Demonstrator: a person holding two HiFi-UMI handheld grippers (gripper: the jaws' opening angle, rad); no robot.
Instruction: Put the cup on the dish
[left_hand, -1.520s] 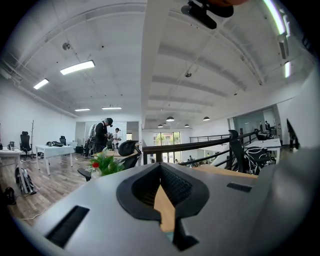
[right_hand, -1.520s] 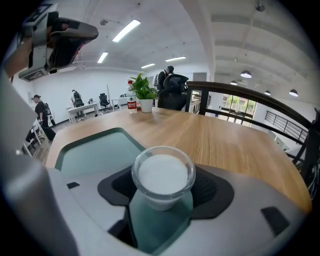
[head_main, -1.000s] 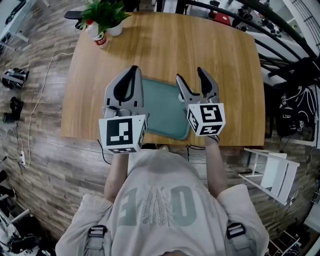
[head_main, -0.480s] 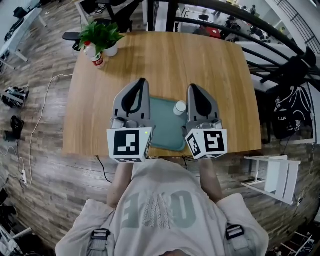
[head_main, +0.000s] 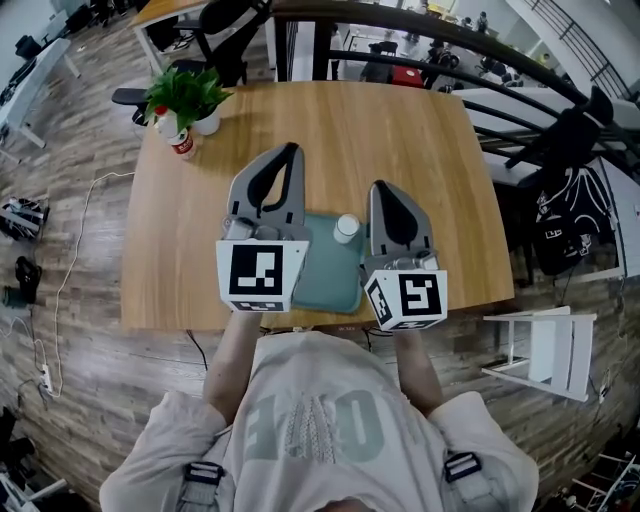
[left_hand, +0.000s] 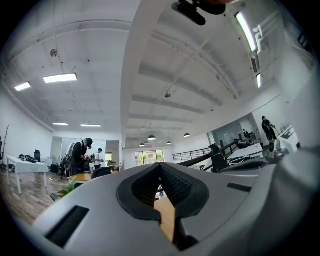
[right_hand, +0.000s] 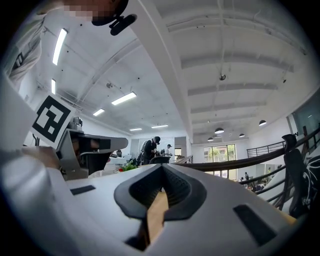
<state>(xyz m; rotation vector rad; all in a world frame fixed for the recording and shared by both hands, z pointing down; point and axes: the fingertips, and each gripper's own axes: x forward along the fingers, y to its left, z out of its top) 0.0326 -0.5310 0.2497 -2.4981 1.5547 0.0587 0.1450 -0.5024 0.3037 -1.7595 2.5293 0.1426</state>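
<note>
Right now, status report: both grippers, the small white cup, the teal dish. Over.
Left gripper shut, empty; right gripper shut, empty. Small white cup upright at teal rectangular dish's far right corner. Nothing in the way.

A wooden table (head_main: 400, 150) with rounded corners was seen on a plank floor (head_main: 80, 330) of grey-brown wood. A potted plant (head_main: 185, 95) was set at its far left corner. What seemed to be a white chair (head_main: 545, 350) was placed to the right, and a dark railing (head_main: 420, 55) was run behind. The white beamed ceiling (left_hand: 165, 60) was lit by strip lights (left_hand: 60, 77), and tall windows (right_hand: 220, 152) were glimpsed at the far end.
</note>
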